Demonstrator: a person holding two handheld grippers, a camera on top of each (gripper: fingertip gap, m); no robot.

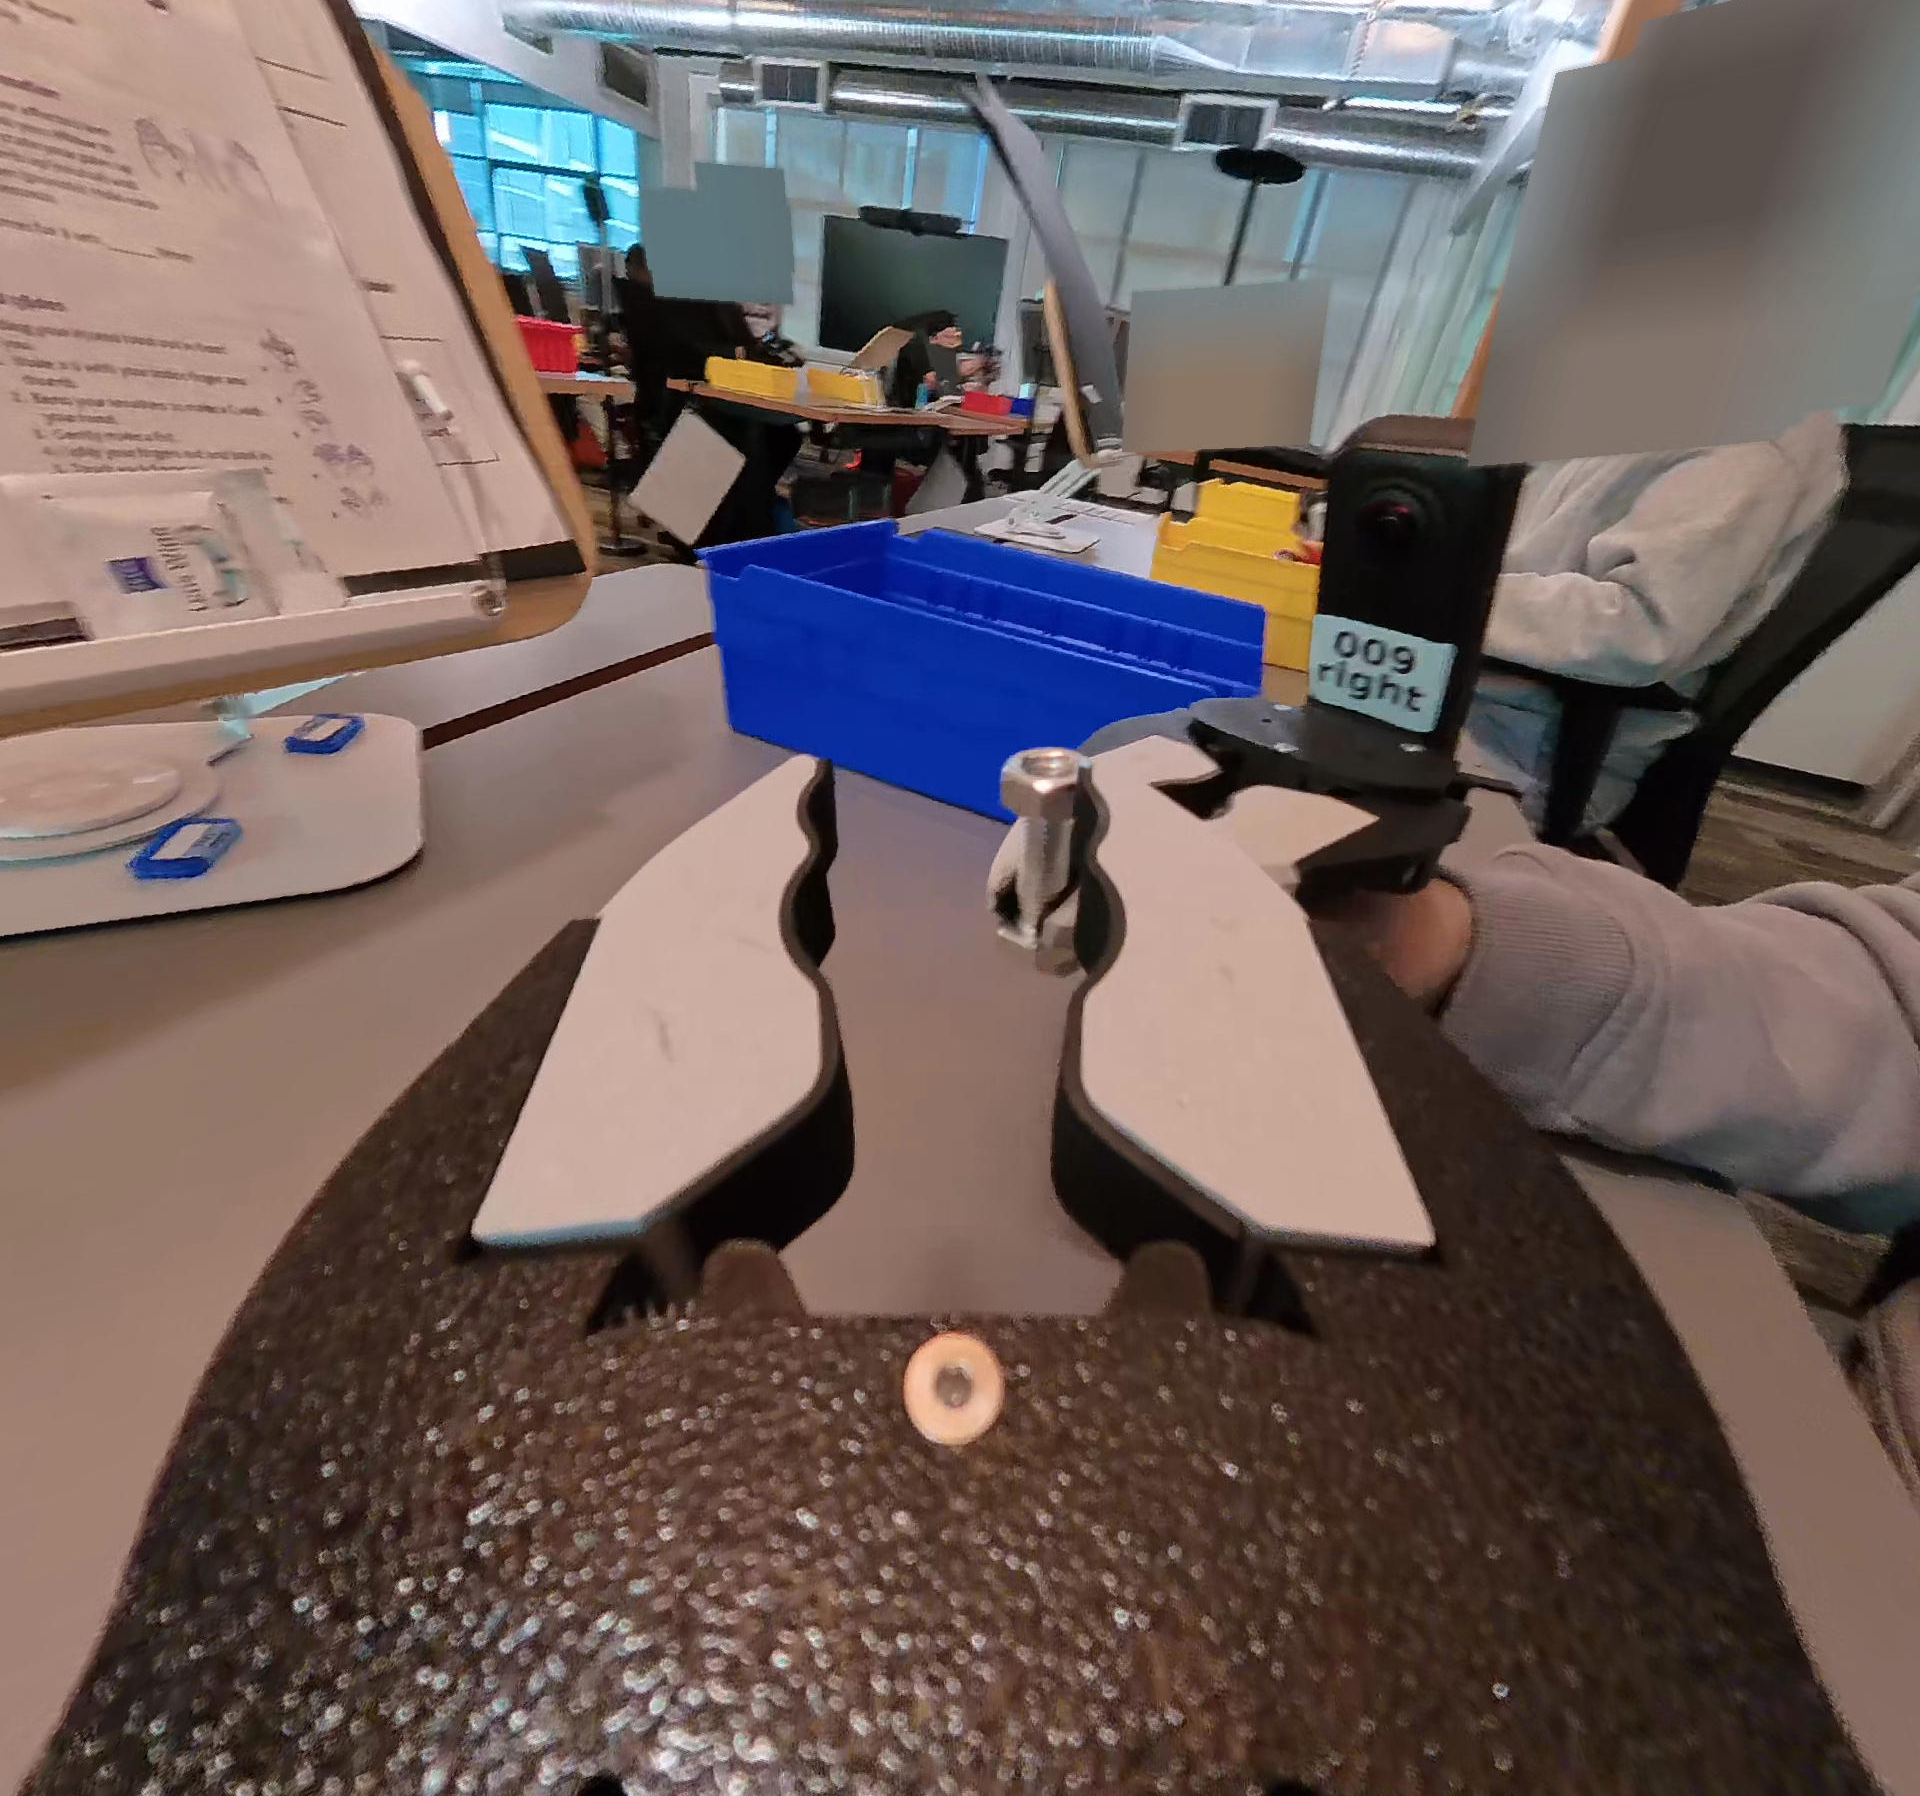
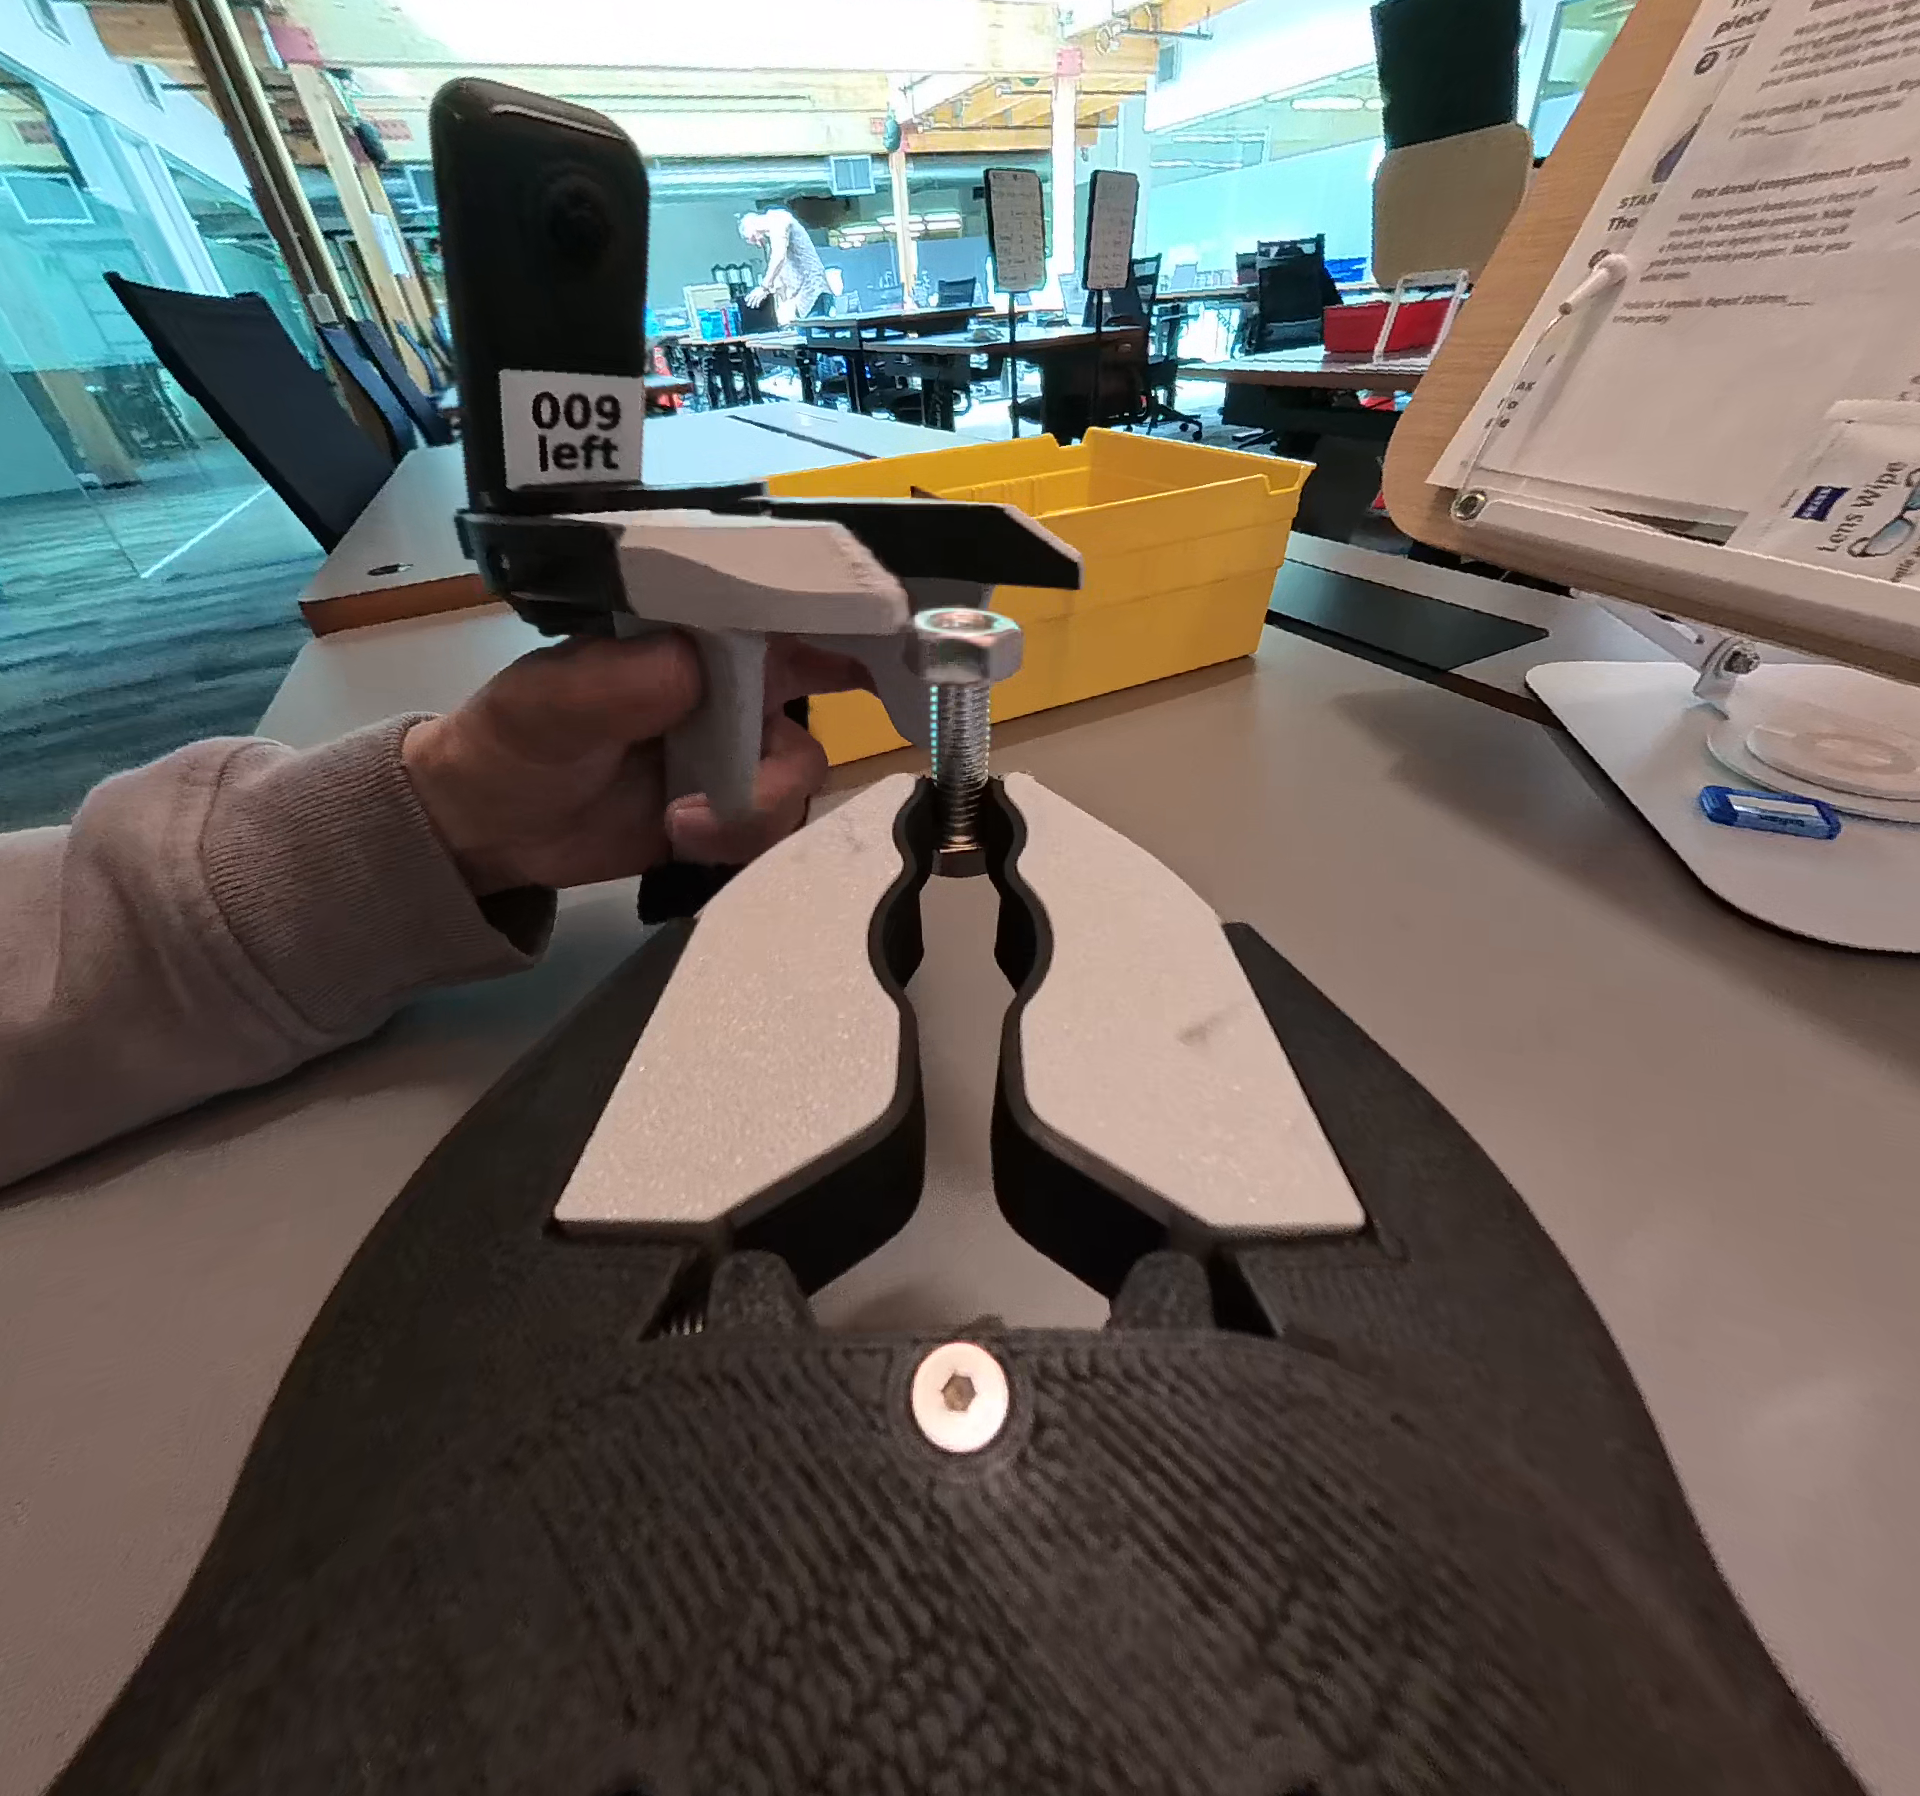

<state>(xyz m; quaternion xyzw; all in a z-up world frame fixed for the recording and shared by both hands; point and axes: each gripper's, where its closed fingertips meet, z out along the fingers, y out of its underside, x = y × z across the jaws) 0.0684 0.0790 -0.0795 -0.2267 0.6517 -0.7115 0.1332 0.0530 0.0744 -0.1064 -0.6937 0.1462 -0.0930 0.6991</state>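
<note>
- The grey table (image 2: 1351, 915) carries everything: a yellow bin (image 2: 1143, 583) behind the grippers in the right wrist view, a blue bin (image 1: 935, 666) behind them in the left wrist view, and a white stand (image 2: 1714, 811) holding printed sheets off to one side.
- The right gripper (image 2: 958, 811) is clenched on the lower shank of a steel bolt (image 2: 958, 738), both pads pressing just above the bolt's head, so the bolt stands upright above the table with its threaded end up.
- The left gripper (image 1: 940, 811) is released, its jaws standing wide; its right finger (image 1: 1174, 873) lies just beside the bolt and the left finger is well apart from it.
- The bolt looks stiff and dense for its size (bare metal, so likely slippery against smooth pads); the threads give some bite, and the shank is probably the surest place to hold.
- A hex nut (image 2: 961, 645) sits threaded at the top of the bolt; its flat sides look the natural faces to pinch, being small, hard and unlikely to deform.
</note>
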